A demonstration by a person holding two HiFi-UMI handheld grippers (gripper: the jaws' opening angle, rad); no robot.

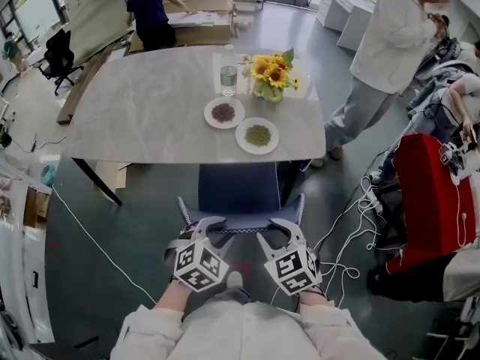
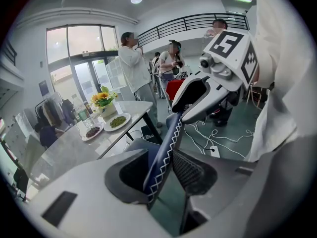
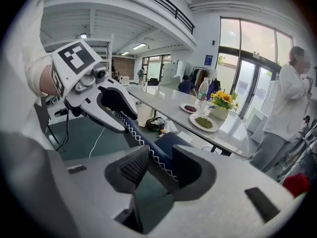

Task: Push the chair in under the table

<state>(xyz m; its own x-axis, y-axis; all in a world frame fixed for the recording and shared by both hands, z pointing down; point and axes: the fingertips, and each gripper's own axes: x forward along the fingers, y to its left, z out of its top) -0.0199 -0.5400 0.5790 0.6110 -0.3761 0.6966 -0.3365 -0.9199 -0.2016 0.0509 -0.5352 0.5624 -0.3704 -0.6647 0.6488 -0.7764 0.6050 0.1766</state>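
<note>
A dark blue chair (image 1: 238, 190) with white zigzag stitching stands at the near edge of the grey marble table (image 1: 142, 118), its seat partly beneath the top. My left gripper (image 1: 212, 229) and right gripper (image 1: 274, 229) sit side by side on the top edge of the chair back. In the left gripper view the left gripper (image 2: 161, 170) holds the stitched chair back (image 2: 167, 143) between its jaws. In the right gripper view the right gripper (image 3: 158, 165) clamps the same chair back (image 3: 148, 150). Both grippers are shut on it.
On the table stand a water bottle (image 1: 229, 73), a vase of sunflowers (image 1: 271, 73) and two plates (image 1: 257, 135) of food. White cables (image 1: 360, 216) and a red seat (image 1: 431, 193) lie to the right. A person (image 1: 390, 58) stands at the far right corner. A table leg (image 1: 97, 180) slants at left.
</note>
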